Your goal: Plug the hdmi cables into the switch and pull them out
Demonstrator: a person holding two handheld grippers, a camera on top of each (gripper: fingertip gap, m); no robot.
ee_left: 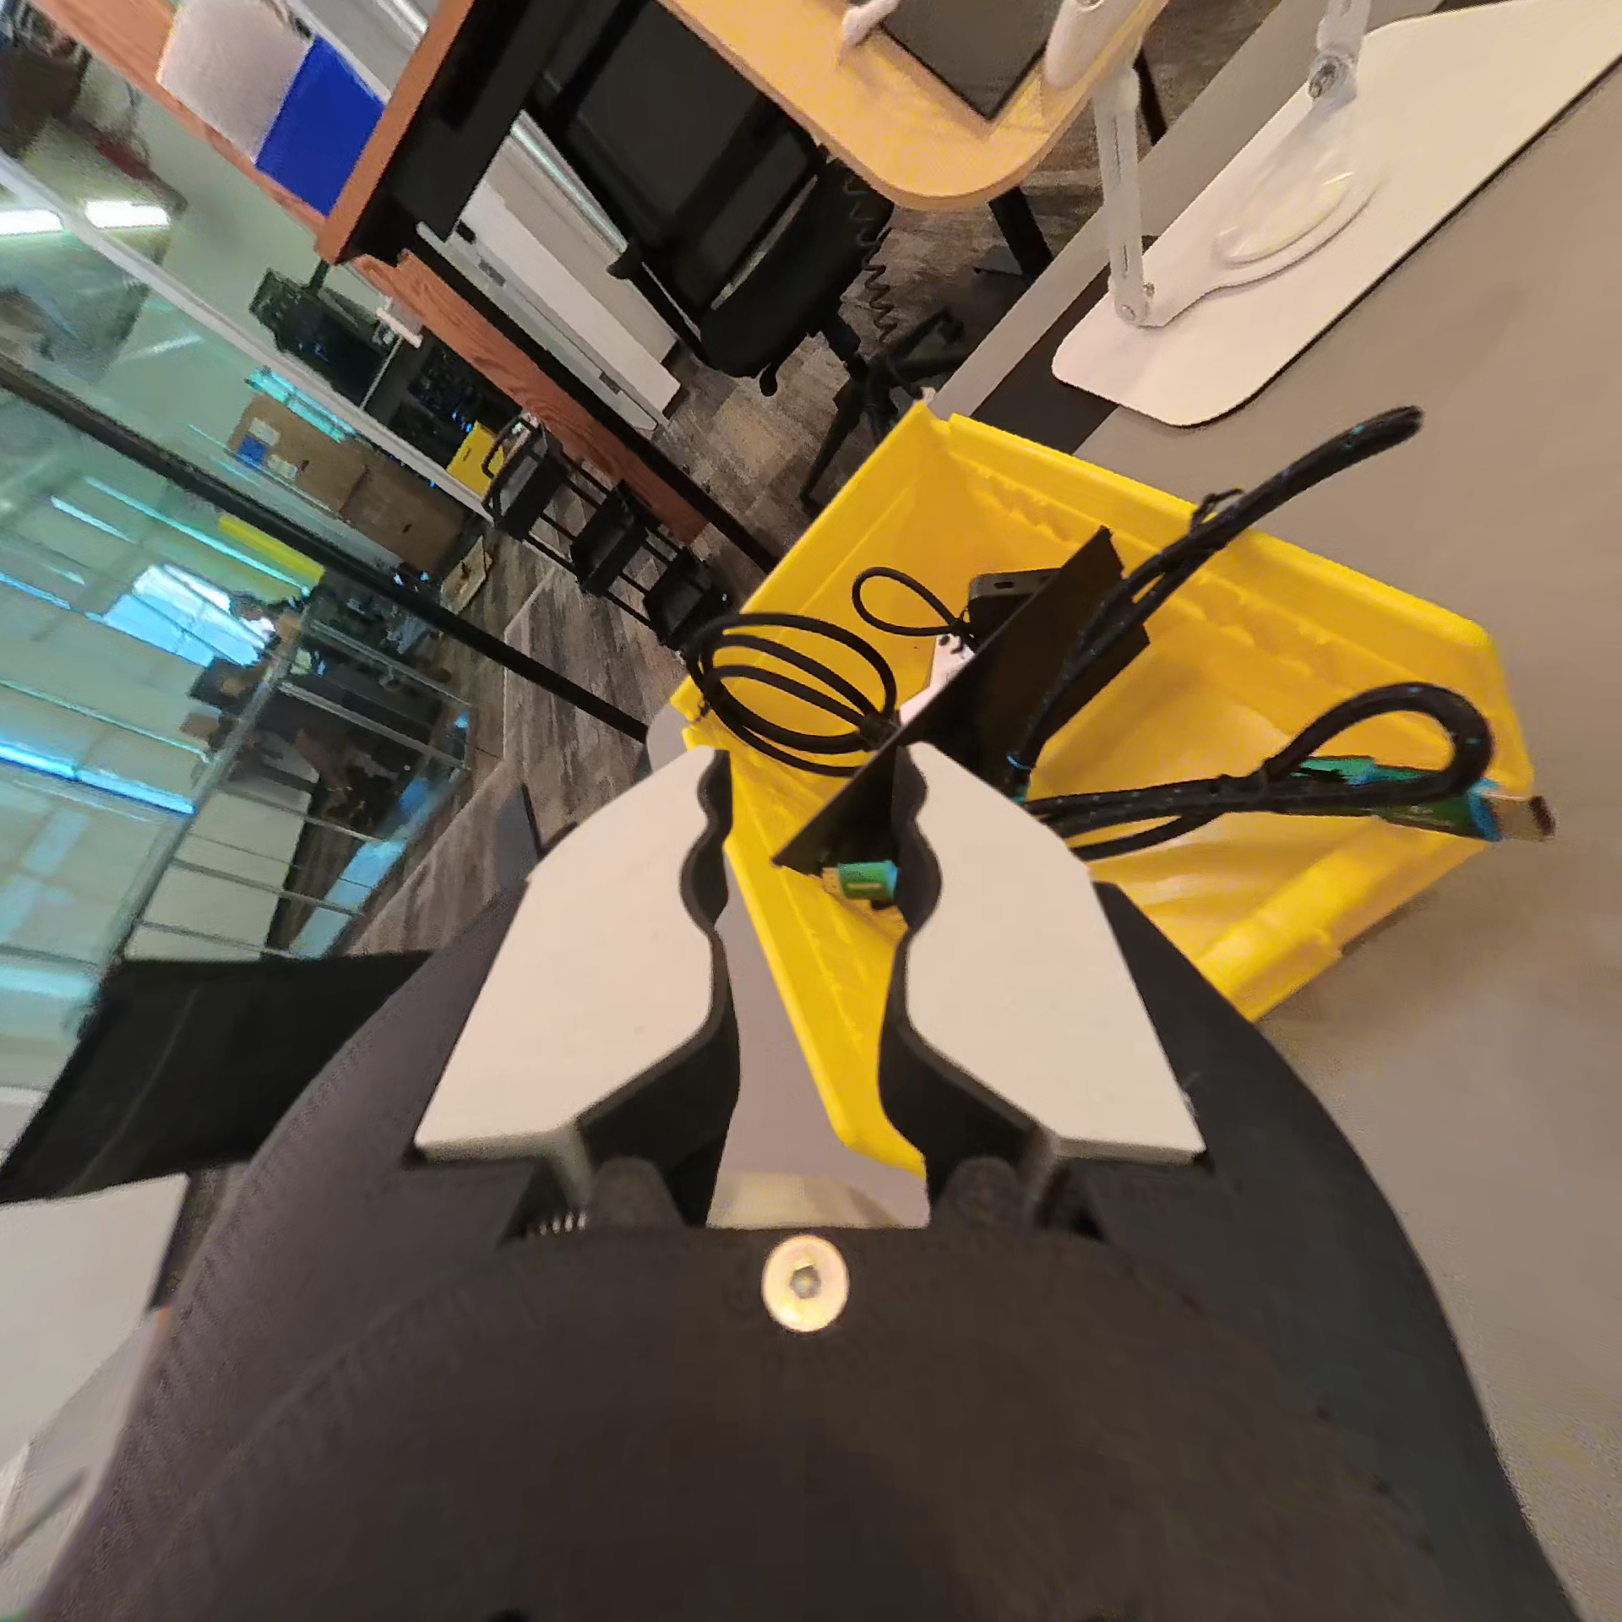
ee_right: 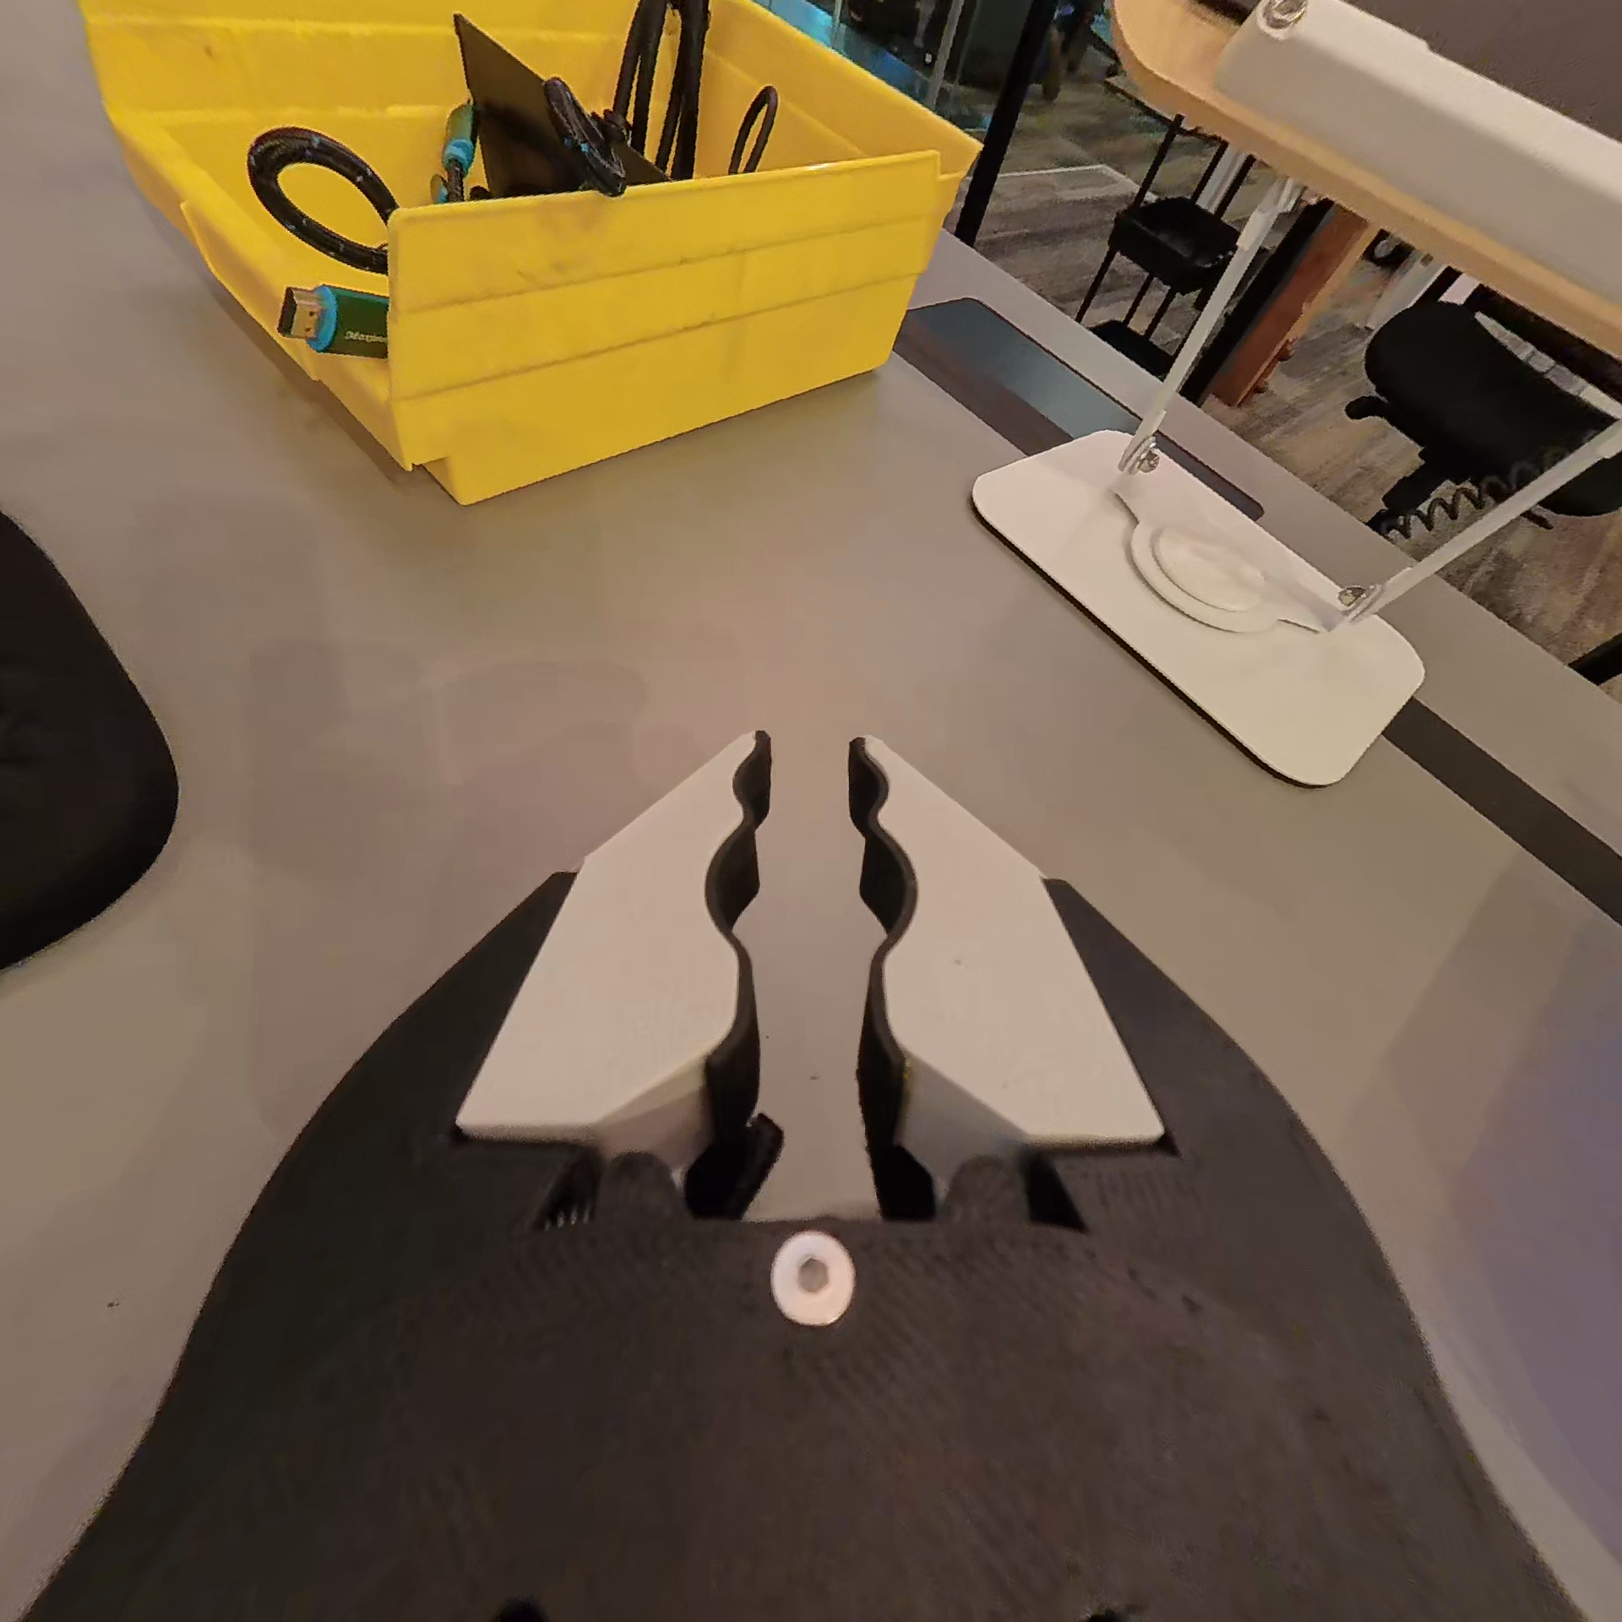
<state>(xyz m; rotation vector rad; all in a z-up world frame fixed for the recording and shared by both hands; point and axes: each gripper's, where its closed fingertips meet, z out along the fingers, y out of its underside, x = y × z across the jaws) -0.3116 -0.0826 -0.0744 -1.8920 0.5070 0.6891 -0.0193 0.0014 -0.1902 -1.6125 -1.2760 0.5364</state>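
A yellow bin [ee_left: 1316, 922] stands on the grey table and holds braided black HDMI cables [ee_left: 1229, 794], a thin coiled black cable [ee_left: 790, 685], an upright black divider plate [ee_left: 1036, 632] and a small black switch box [ee_left: 1009, 586]. My left gripper [ee_left: 814, 759] is open and empty, its tips over the bin's near corner. A green HDMI plug [ee_left: 864, 878] lies in the bin and shows between the fingers. Another green-and-blue plug [ee_left: 1492, 812] hangs over the bin's side and shows in the right wrist view [ee_right: 338, 320]. My right gripper [ee_right: 811, 746] is narrowly open and empty above bare table, well short of the bin [ee_right: 658, 333].
A white stand base [ee_right: 1211, 597] with thin white arms sits on the table to the right, near its edge; it also shows in the left wrist view [ee_left: 1229, 290]. A black shape [ee_right: 70, 746] sits at the left edge. Office chairs and desks stand beyond the table. About 35 cm separates my left fingertips from my right.
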